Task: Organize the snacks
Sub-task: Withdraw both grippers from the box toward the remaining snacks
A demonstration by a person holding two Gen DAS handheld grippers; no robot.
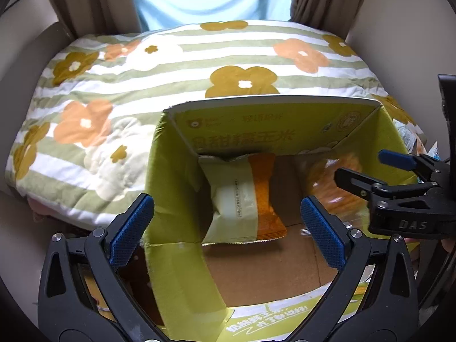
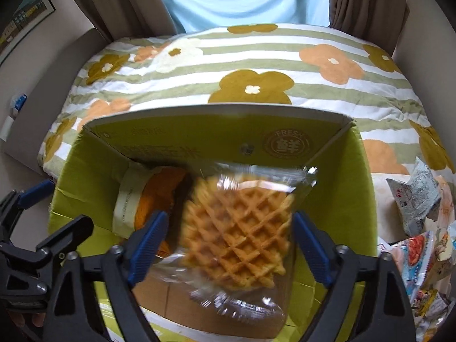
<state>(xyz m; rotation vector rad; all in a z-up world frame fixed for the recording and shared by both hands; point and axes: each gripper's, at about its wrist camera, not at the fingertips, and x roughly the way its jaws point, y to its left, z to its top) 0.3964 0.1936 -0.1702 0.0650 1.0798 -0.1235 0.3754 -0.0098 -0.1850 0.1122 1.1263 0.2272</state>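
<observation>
Looking down from the left wrist, the left gripper (image 1: 228,228) stands wide open over a green cardboard box (image 1: 171,188), where a cream-and-orange snack pouch (image 1: 245,199) lies. From the right wrist, the right gripper (image 2: 228,245) is spread wide, its pads clear of a blurred wrapped waffle (image 2: 236,233) above the box floor; loose snack packets (image 2: 421,205) lie outside to the right.

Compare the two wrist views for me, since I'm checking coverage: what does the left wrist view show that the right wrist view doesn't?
Only the left wrist view: the box's bare brown cardboard floor near its front.
Only the right wrist view: the waffle's grid pattern, sharp between the open right tool, and loose snack packets right of the box.
Both: the green box, the white-and-orange packet inside, the floral blanket, and the open left tool.
</observation>
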